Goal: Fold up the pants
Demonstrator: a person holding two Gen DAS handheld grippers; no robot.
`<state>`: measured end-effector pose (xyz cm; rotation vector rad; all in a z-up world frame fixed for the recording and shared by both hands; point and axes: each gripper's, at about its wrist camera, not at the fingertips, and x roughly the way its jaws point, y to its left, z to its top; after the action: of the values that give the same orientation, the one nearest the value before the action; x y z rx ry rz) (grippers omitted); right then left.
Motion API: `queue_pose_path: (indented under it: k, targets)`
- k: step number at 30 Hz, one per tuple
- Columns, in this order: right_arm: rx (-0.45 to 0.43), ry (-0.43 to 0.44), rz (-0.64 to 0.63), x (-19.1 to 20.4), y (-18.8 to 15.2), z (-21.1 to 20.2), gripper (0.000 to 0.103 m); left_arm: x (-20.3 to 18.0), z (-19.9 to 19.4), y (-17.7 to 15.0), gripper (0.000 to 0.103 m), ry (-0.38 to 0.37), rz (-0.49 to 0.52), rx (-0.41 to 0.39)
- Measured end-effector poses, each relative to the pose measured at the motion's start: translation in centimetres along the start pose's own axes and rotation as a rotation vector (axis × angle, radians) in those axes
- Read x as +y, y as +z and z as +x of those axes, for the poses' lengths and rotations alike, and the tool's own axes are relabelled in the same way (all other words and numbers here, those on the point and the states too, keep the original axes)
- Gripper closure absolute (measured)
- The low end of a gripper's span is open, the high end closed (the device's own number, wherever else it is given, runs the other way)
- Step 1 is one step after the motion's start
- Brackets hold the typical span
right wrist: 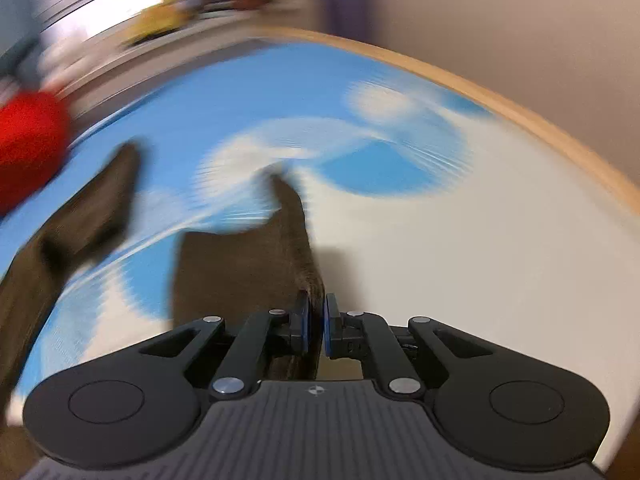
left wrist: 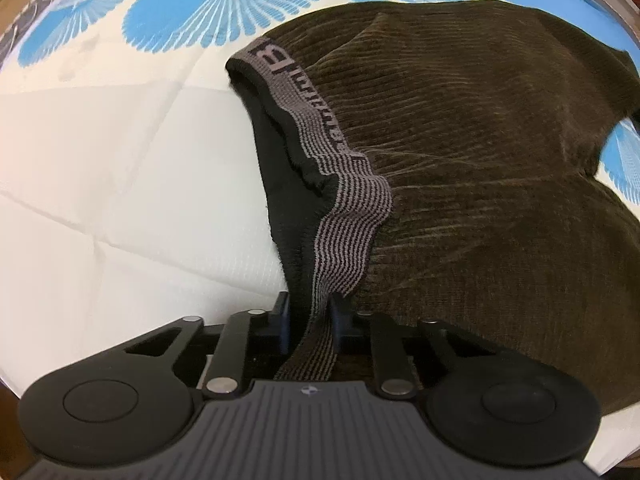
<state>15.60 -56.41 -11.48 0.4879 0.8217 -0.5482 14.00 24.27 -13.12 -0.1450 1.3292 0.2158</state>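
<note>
Dark brown corduroy pants (left wrist: 480, 140) lie spread on the bed, with their grey striped waistband (left wrist: 352, 208) running down toward the camera. My left gripper (left wrist: 310, 308) is shut on that waistband, which passes between its pads. The right wrist view is blurred by motion. There my right gripper (right wrist: 316, 308) is shut on the edge of one pant leg (right wrist: 240, 264), and the cloth rises to a point above the pads. The other pant leg (right wrist: 92, 208) hangs off to the left.
The bed cover (left wrist: 100, 160) is white with a blue fan pattern. A red object (right wrist: 28, 140) sits at the far left of the bed. A wooden bed edge (right wrist: 520, 116) curves along the right, with a plain wall behind and cluttered shelves at the back.
</note>
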Motion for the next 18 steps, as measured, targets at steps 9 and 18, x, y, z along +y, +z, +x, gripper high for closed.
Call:
queue_pose_path:
  k: [9, 18]
  targets:
    - [0.319, -0.068, 0.331, -14.9, -3.8, 2.5, 0.097, 0.1, -0.9, -0.9, 0.088, -0.043, 0.054, -0.004]
    - [0.377, -0.070, 0.248, -12.1, -3.4, 4.4, 0.077, 1.4, 0.2, -1.5, 0.064, -0.100, -0.025, 0.072]
